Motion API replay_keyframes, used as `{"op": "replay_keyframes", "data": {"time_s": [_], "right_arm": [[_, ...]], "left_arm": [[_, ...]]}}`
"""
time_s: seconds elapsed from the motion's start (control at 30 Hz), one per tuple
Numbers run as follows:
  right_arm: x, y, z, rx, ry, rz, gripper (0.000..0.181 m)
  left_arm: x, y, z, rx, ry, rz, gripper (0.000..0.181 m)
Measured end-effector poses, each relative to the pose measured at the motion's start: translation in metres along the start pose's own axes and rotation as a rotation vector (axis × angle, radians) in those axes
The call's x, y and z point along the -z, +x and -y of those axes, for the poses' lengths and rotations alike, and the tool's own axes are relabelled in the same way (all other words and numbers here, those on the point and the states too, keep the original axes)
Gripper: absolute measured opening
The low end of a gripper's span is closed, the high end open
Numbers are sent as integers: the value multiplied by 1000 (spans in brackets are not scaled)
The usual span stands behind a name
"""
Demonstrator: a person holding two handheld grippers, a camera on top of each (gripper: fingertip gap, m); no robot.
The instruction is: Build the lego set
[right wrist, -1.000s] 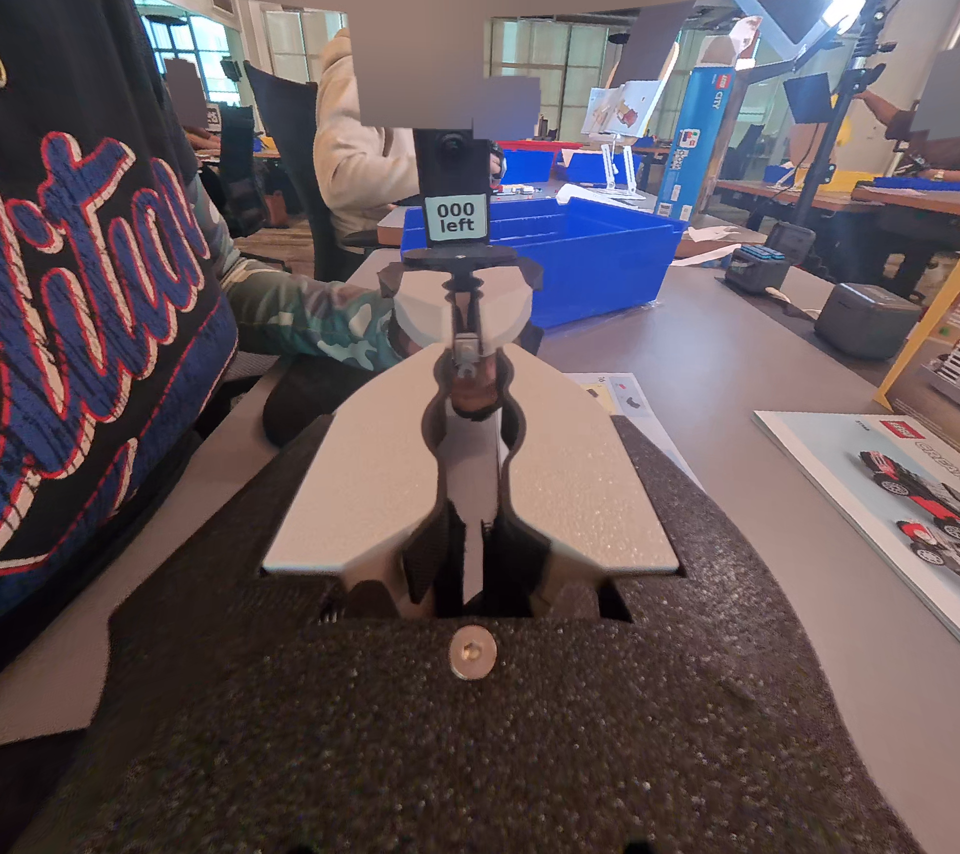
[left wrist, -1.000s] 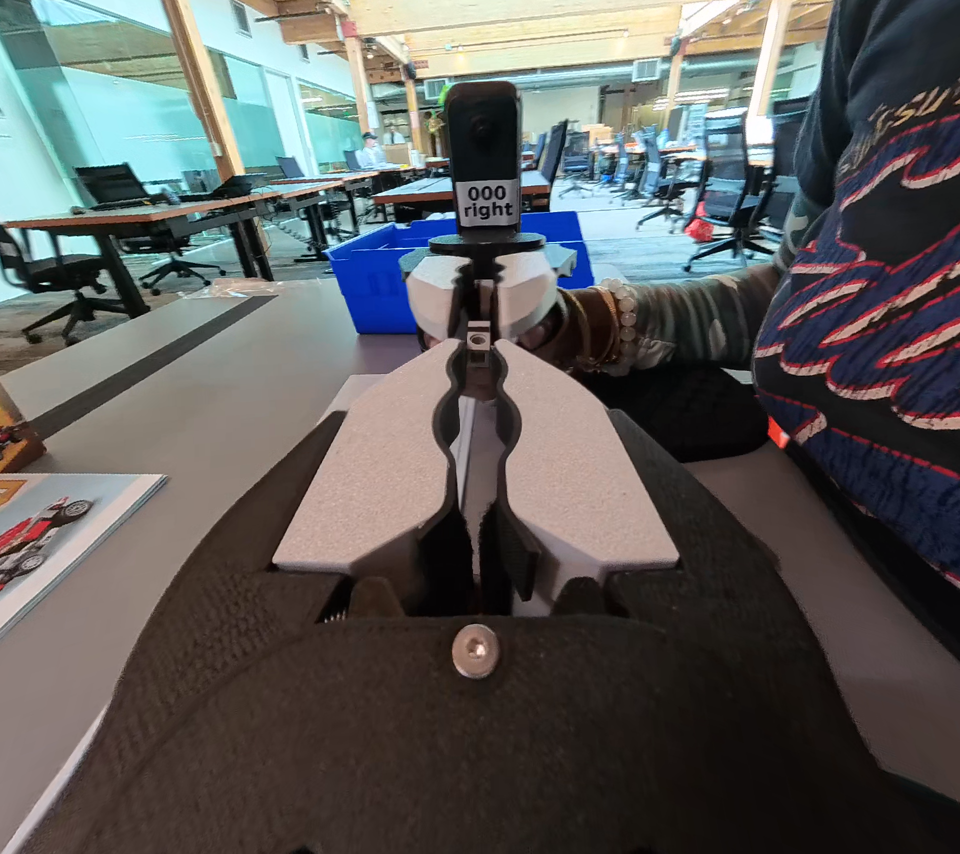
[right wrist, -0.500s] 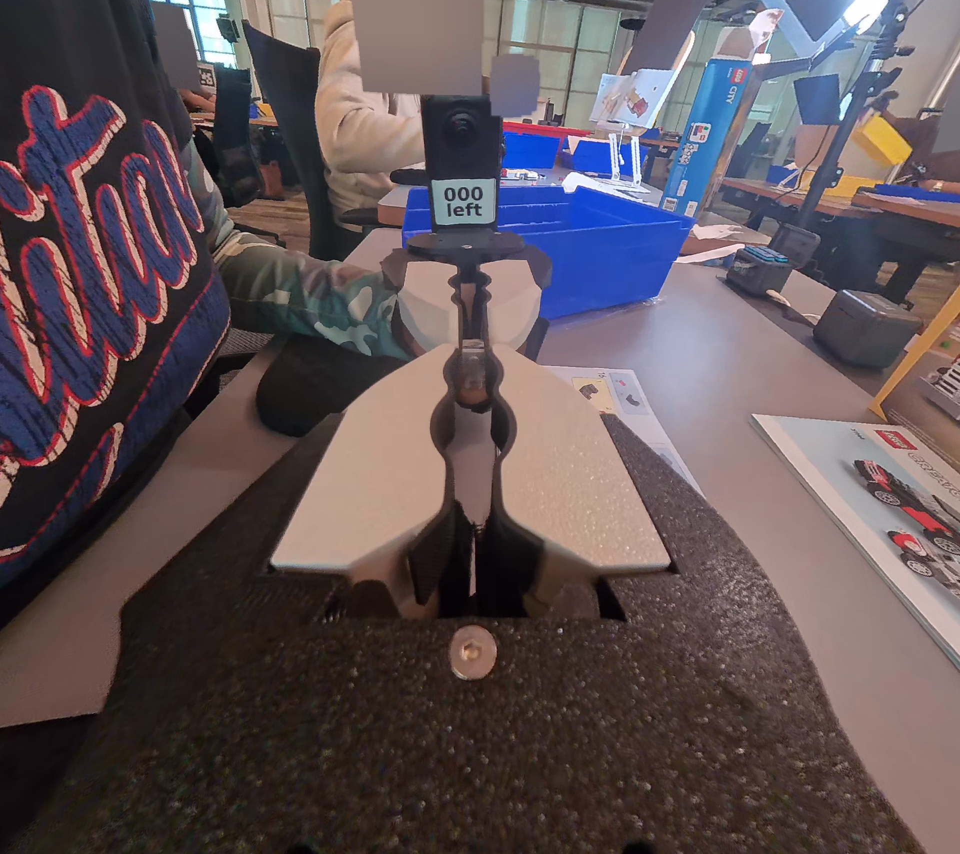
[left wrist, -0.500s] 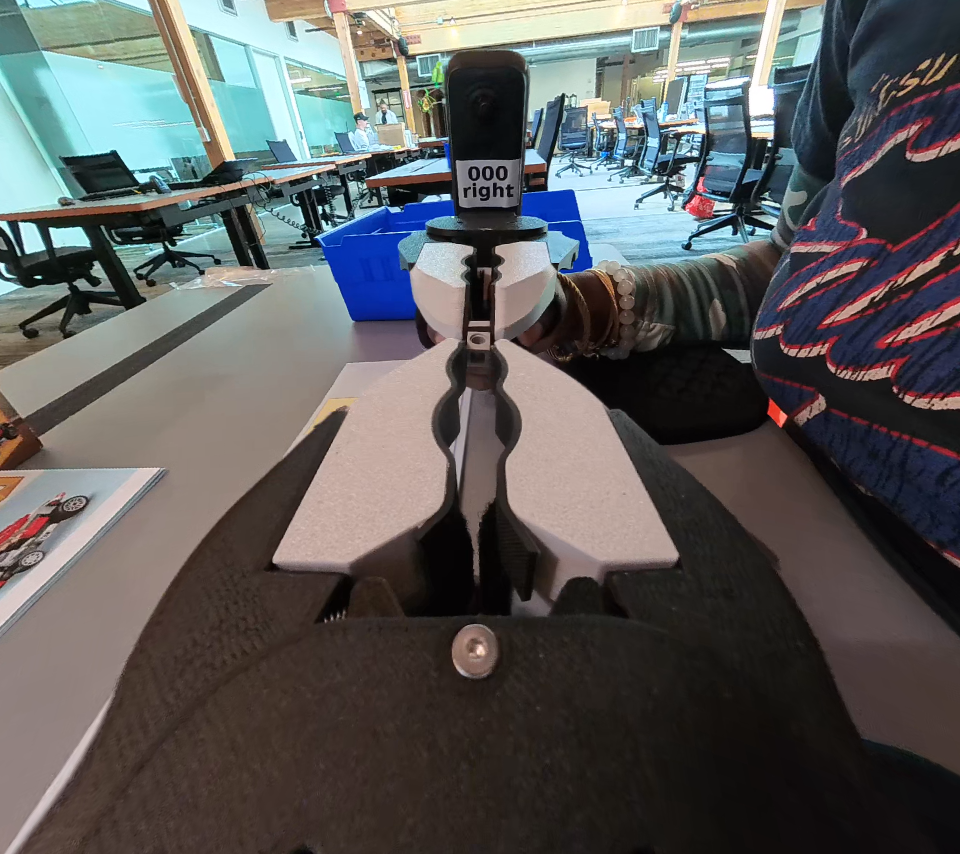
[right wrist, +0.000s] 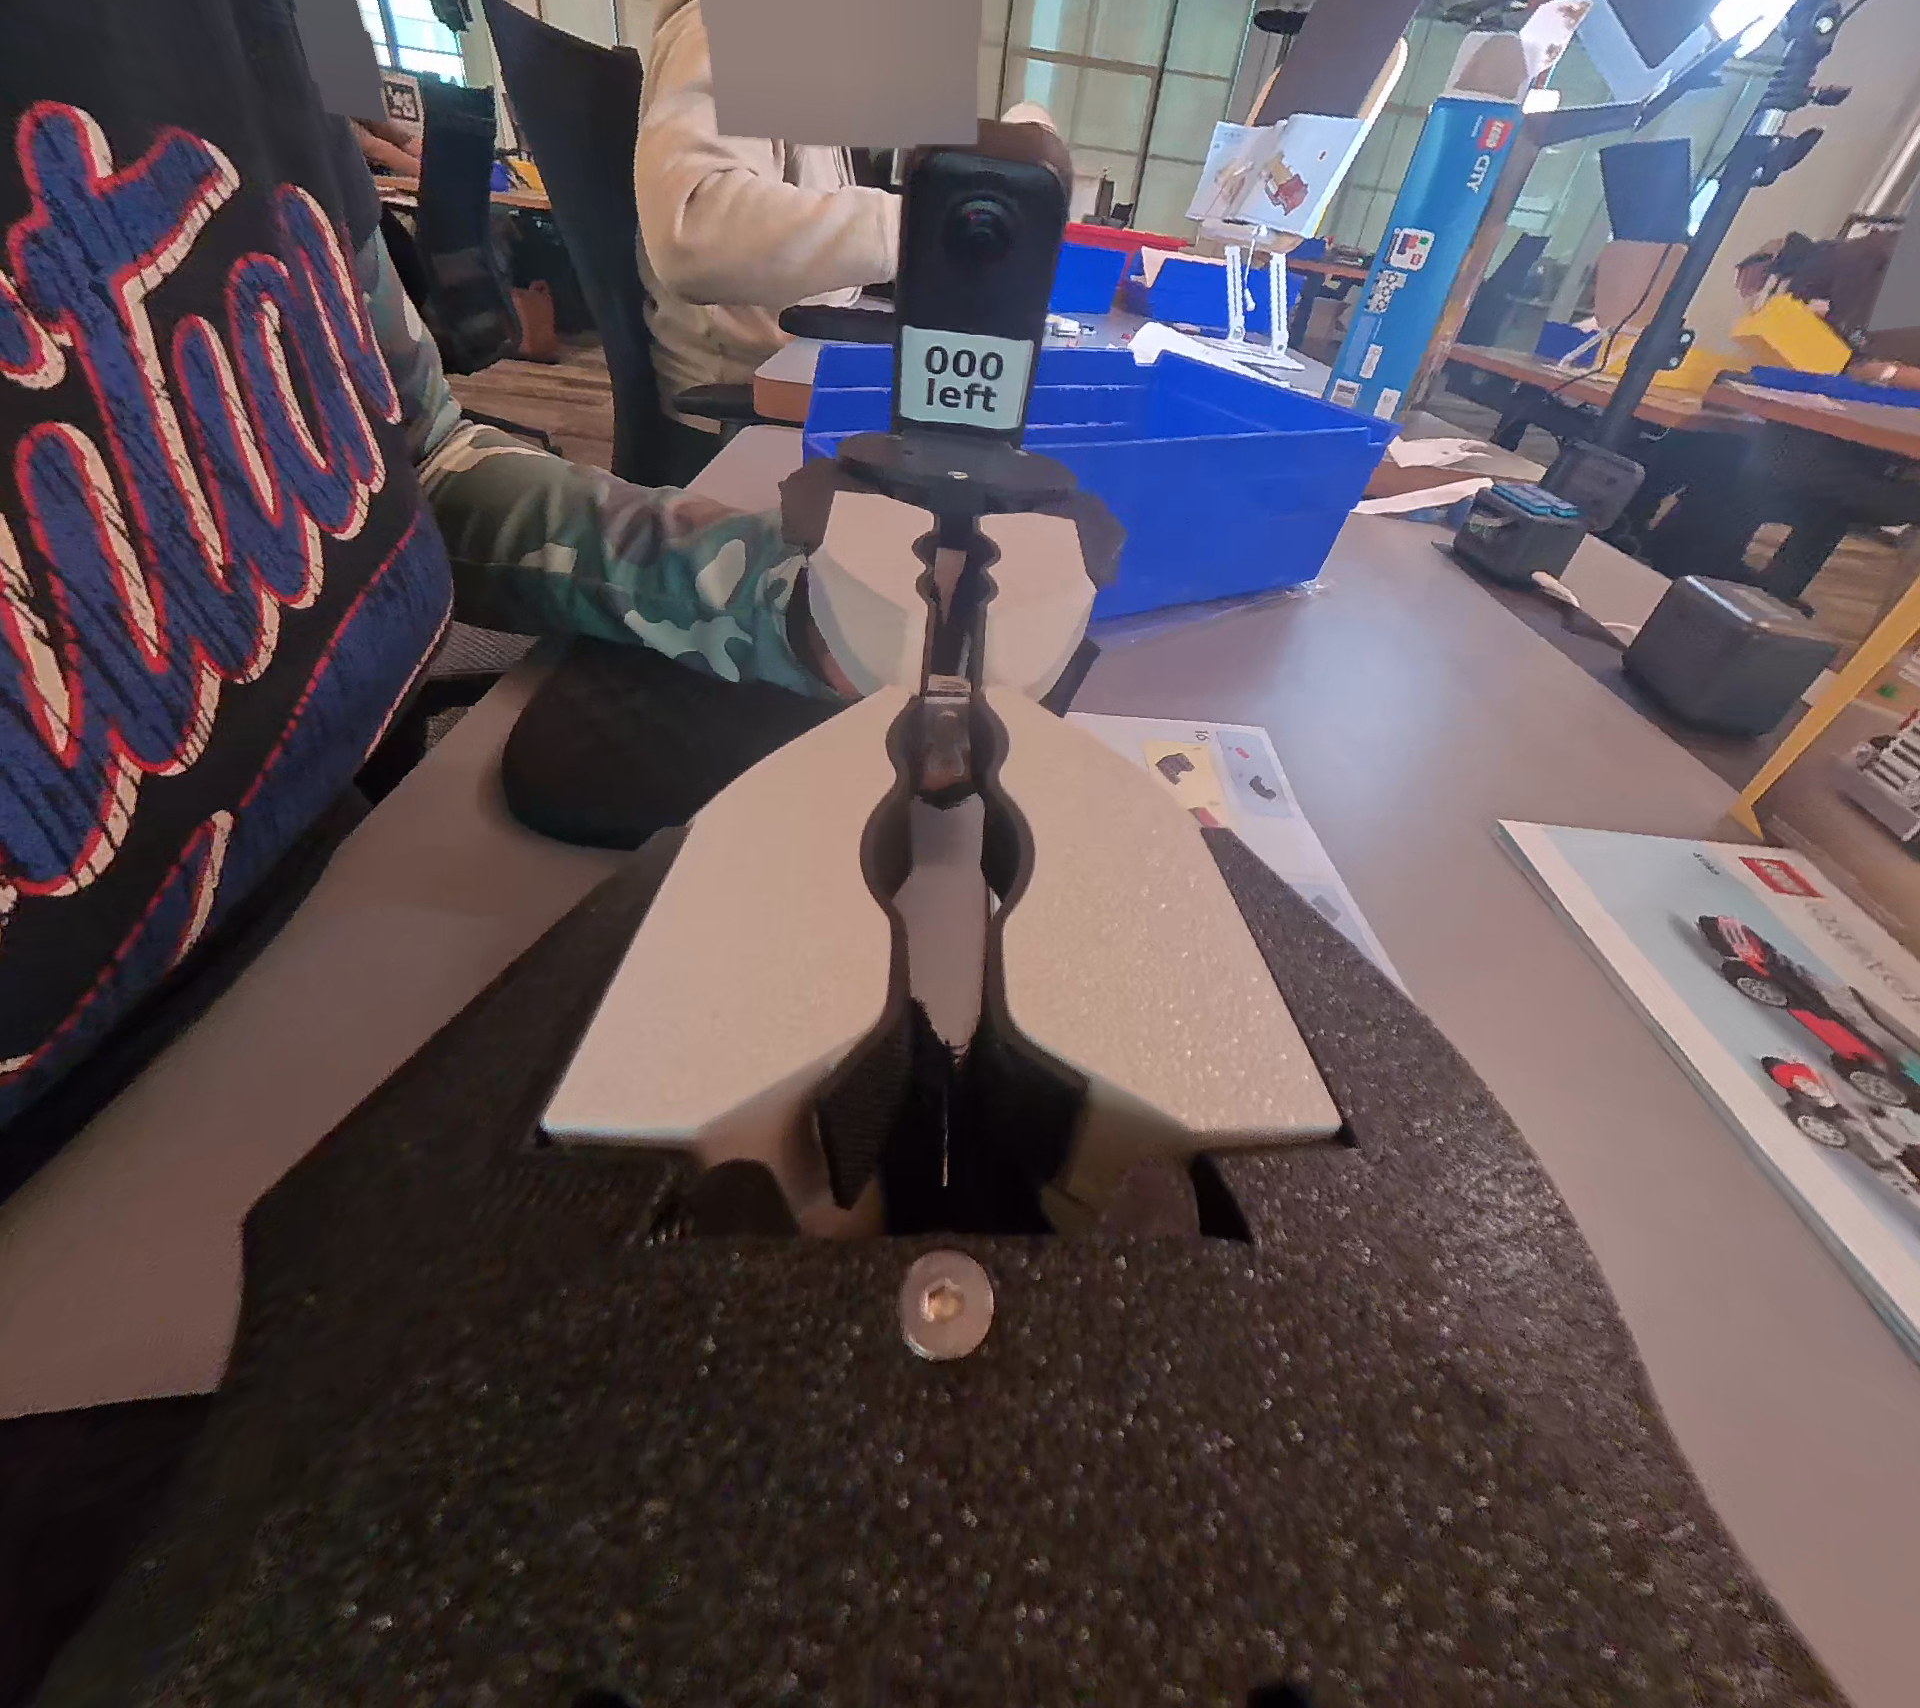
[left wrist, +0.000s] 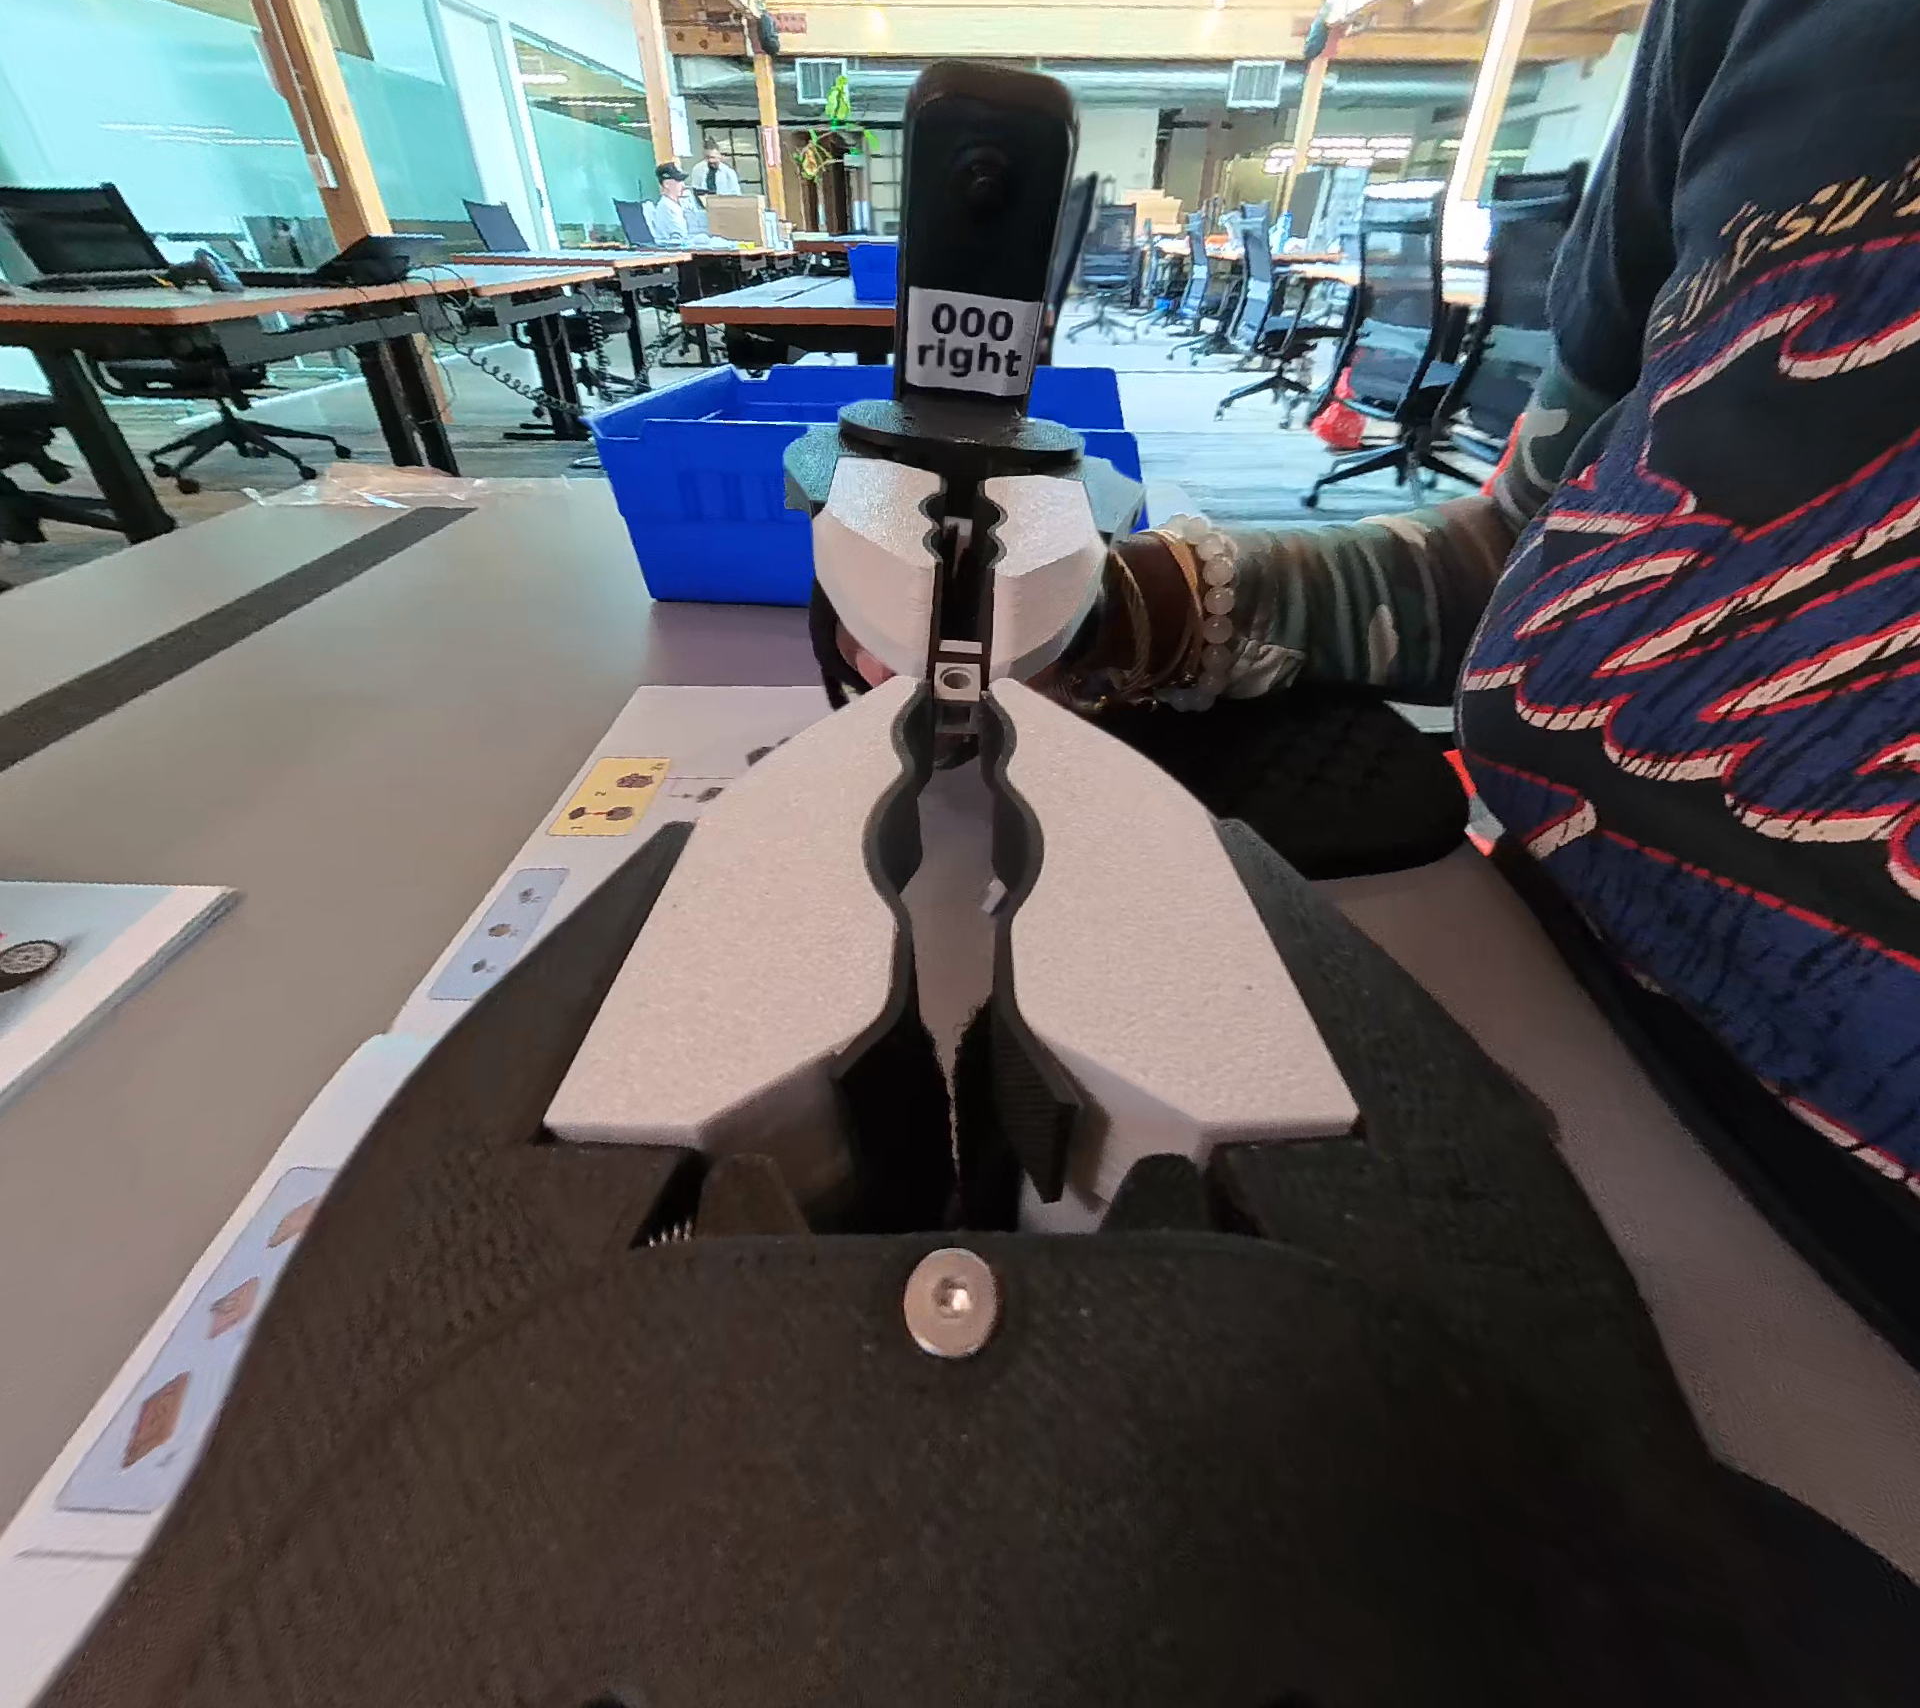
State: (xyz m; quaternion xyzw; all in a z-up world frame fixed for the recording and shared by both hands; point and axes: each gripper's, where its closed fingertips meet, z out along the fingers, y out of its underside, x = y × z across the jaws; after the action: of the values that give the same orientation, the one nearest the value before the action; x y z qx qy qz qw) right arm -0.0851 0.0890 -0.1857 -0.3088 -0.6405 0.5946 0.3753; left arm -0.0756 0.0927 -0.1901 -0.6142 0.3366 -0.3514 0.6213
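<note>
My left gripper [left wrist: 955, 694] and right gripper [right wrist: 948, 698] point at each other, tip to tip, above the grey table [left wrist: 343, 723]. Both are shut. A small grey lego piece [left wrist: 954, 678] with a round hole sits pinched at the left gripper's tips. The right gripper [left wrist: 956, 635] faces it and holds a small dark piece [left wrist: 957, 646] that touches the grey one. In the right wrist view the pieces [right wrist: 948, 688] are tiny at the meeting tips, and the left gripper [right wrist: 950, 666] is straight ahead. The joint between the pieces is hidden by the fingers.
An instruction sheet [left wrist: 613, 806] lies under the grippers. A booklet with car pictures [right wrist: 1766, 1014] lies on the table. A blue bin [right wrist: 1226, 505] stands behind the grippers, with grey boxes [right wrist: 1725, 650] nearby. The person's torso [left wrist: 1714, 619] and sleeved arms are close by. The tips of both grippers are at nearly the same place.
The grippers stay shut and tip to tip. The pair has shifted a little, and more of the instruction sheet shows beside the left gripper now.
</note>
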Motion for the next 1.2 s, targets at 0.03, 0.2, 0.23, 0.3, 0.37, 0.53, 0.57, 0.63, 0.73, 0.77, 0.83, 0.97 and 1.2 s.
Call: {"op": "replay_keyframes", "data": {"time_s": [0.03, 0.2, 0.23, 0.3, 0.37, 0.53, 0.57, 0.63, 0.73, 0.77, 0.83, 0.97, 1.2], "right_arm": [[0, 0, -1, -16, 1, 1, 8], [0, 1, 0, -76, 19, 14, 8], [0, 2, 0, -85, 21, 14, 8], [0, 2, -1, -96, 18, 16, 8], [0, 2, -1, -117, 23, 20, 8], [0, 2, -1, -134, 28, 24, 8], [-1, 2, 0, -126, 30, 23, 8], [-1, 3, 0, -131, 29, 20, 8], [0, 2, -1, -118, 23, 20, 8], [0, 2, -2, -104, 19, 20, 8], [0, 1, -2, -81, 11, 14, 8], [0, 0, -4, -75, 1, 18, 8], [0, 1, -5, -75, -3, 11, 8]], "left_arm": [[0, -1, -1, -22, -6, 10, 8], [0, -2, -1, -106, -15, 45, 8], [0, -2, 0, -112, -15, 48, 8], [1, -3, -1, -126, -22, 55, 8], [1, -3, -1, -147, -25, 63, 8], [1, -3, -1, -171, -32, 74, 8], [1, -3, -1, -159, -27, 68, 8], [1, -3, -1, -142, -21, 64, 8], [1, -3, -2, -122, -23, 57, 8], [1, -2, -2, -102, -22, 48, 8], [1, -2, -3, -68, -21, 32, 8], [1, -1, -4, -49, -29, 22, 8], [1, -2, -6, -33, -32, 19, 8]]}}
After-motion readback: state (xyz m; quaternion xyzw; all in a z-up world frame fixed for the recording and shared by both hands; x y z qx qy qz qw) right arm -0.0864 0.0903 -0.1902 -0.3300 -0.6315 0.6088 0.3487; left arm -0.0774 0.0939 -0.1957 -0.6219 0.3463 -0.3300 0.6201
